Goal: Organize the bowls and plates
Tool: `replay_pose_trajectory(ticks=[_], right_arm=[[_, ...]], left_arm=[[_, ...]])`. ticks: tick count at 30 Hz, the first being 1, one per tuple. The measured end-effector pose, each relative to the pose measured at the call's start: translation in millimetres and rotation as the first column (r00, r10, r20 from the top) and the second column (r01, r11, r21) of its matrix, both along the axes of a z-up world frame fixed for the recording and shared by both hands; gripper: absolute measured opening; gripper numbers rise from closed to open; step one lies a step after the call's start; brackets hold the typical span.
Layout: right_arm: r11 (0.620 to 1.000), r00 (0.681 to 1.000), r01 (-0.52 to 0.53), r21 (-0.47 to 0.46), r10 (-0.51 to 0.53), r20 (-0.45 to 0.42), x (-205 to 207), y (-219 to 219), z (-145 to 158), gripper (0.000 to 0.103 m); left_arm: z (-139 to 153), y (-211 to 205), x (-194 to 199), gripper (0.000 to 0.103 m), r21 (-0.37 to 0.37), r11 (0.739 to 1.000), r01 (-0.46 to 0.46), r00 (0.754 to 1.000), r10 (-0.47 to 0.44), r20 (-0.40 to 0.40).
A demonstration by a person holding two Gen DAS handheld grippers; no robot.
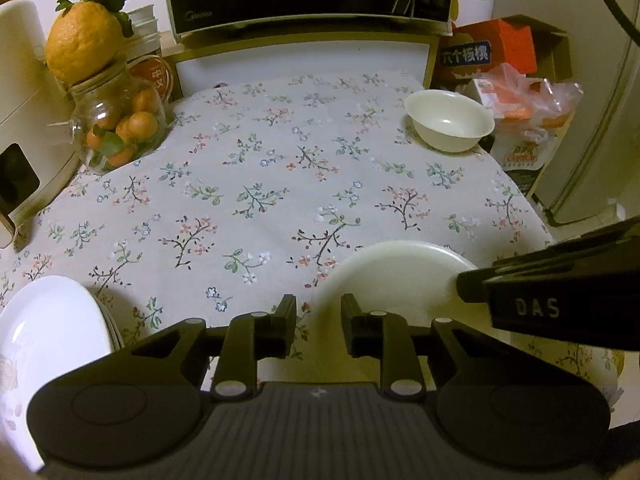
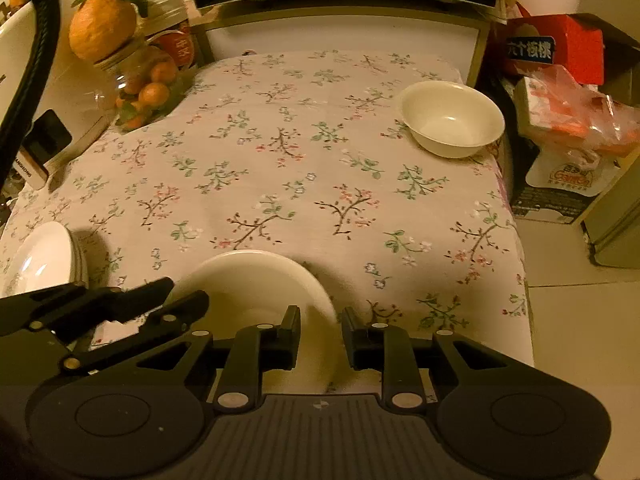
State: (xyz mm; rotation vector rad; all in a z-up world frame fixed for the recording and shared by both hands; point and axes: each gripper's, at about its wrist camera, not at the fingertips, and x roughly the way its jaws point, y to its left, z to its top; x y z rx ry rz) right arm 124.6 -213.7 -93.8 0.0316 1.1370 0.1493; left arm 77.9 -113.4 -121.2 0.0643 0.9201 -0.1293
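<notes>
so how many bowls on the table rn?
2 clear. One bowl at the far right corner of the tablecloth, one near bowl at the front edge by both grippers. The white dishes at left look stacked; may hide more.

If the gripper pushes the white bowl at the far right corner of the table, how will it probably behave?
The white bowl looks glazed and glossy, so the pads may slip on its rim. It appears rigid and ceramic-like, so probably breakable if dropped. It stands close to the right edge of the tablecloth, so a push to the right could send it off; the cloth may also drag rather than let it slide.
</notes>
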Motion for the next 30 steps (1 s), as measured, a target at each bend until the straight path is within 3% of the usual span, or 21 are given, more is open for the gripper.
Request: replay_pose_trajectory(ticks=[7,19,27,30], right_arm=[[0.999,0.999,0.037,0.023,-0.037,-0.002,1.3,-15.1,1.5,0.021],[0.991,0.994,0.103,0.088,-0.106,0.023,11.4,-41.1,17.7,0.024],[0.962,0.967,0.244,0.119,-0.251,0.041,41.1,-92.0,25.2,0.058],[0.956,0.96,0.27,0.117,-0.276,0.04,52.1,-106.9,20.7,0.07]], left_arm=[[6.0,11.7,6.4,0.031,-0.077,0.997,-0.028,0.999,0.027,-0.024],[24.7,20.2,35.0,0.033,-0.197,0.977,-0.086,0.996,0.082,-0.032],[30.5,-0.8,77.2,0.048,-0.266,0.957,-0.117,0.993,0.116,-0.019],[26.9,-15.4,94.8,0.06,-0.28,0.953,-0.114,0.993,0.114,-0.017]])
